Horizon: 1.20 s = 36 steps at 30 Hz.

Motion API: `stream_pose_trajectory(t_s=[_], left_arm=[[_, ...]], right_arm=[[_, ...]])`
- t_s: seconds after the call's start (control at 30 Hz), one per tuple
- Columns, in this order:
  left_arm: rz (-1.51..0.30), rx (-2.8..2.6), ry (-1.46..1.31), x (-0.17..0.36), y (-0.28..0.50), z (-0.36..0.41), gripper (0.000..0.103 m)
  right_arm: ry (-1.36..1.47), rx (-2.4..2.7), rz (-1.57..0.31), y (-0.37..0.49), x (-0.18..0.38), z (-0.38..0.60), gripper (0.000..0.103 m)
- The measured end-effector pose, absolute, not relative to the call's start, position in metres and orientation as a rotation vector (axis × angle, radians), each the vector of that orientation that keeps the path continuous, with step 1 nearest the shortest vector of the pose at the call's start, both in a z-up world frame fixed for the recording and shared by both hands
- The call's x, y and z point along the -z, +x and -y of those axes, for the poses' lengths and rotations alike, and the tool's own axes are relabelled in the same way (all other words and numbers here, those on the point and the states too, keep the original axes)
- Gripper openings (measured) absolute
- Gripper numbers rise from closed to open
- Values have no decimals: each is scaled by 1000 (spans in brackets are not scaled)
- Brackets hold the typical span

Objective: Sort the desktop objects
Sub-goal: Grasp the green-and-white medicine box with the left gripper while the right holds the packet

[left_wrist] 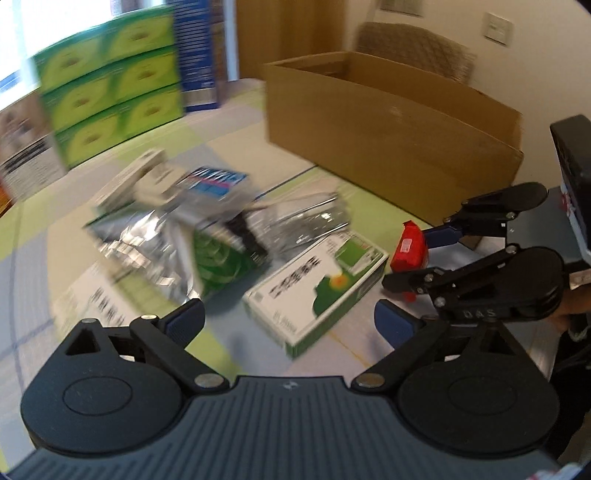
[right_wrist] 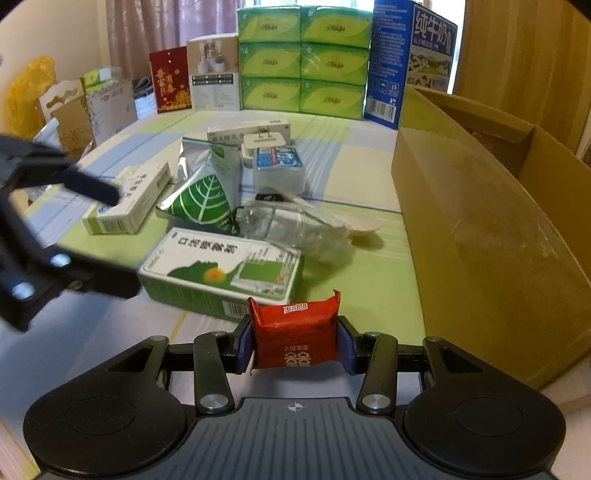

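Right hand-held gripper (right_wrist: 294,341) pinching red packet (right_wrist: 294,334), raised just in front of green-and-white box (right_wrist: 221,273) on bench (right_wrist: 369,280). Left hand-held gripper (left_wrist: 288,321) spread wide, empty, left of that box. Cardboard box (right_wrist: 480,229) to its right.

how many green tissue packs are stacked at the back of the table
6 green tissue packs, in two columns of three: top left, top right, middle left, middle right, bottom left, bottom right. More may be hidden behind.
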<state>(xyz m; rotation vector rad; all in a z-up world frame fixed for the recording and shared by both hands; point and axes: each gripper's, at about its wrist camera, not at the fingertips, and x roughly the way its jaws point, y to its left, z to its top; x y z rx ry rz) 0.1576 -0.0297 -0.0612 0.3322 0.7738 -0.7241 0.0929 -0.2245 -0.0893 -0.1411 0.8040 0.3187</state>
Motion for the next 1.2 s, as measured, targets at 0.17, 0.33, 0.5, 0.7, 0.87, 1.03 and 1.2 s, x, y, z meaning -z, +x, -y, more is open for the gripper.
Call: stream_pose_trajectory(t_s=[0.17,0.33,0.5,0.7,0.87,1.03,1.2], left_arm=[[-753,838,482,76,171,56,88],[-795,891,548,95,183,74,79],[-851,869,513,95,179,75,61],[-949,725,419,85,145,71,51],[-979,614,281,78,111,65,51],[-931,557,202,75,97,58,60],[-904,549,207,78,108,65,61]], right_arm=[[-165,-305,-822,89,88,230,43],[-170,-292,-837,85,86,233,43],[-133,-270,-861,85,85,240,43],[-96,-261,-867,71,77,245,43],[-59,-260,-869,59,69,250,43],[-53,-255,-855,55,66,250,43],[-54,-245,-847,56,69,250,43]])
